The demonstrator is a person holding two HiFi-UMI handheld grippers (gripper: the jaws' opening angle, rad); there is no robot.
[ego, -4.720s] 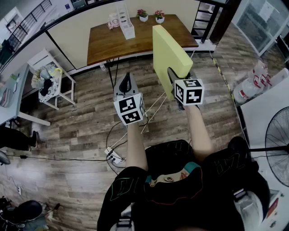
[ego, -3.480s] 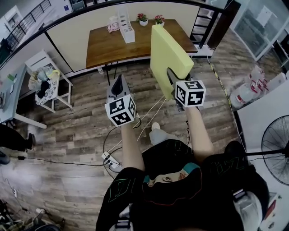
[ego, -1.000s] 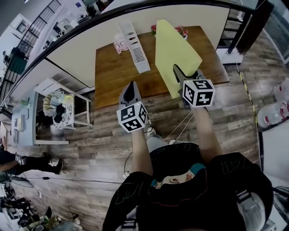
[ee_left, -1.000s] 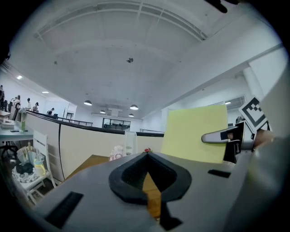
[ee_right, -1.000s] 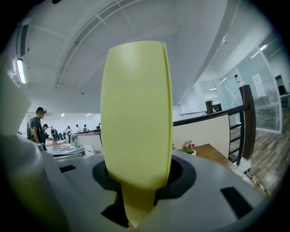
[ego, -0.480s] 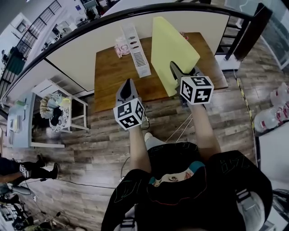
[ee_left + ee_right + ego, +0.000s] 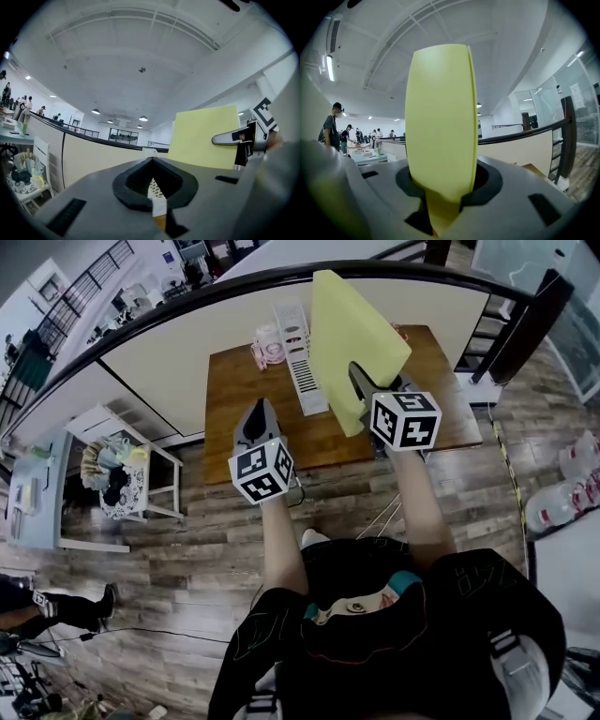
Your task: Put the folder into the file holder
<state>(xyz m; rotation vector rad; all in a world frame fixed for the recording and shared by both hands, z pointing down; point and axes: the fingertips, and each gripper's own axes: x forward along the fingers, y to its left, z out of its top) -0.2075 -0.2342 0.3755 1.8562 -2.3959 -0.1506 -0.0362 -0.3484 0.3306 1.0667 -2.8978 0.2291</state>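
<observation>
Two pairs of tongs are held level above a wooden tabletop. The left tongs, pinched together with nothing between them, hang over the tabletop's near edge. At their one o'clock stands the white slotted file holder, with a small pink item at its ten o'clock. The right tongs clamp the lower edge of the yellow folder. It is held upright in the air at the file holder's three o'clock, not yet inside it.
</observation>
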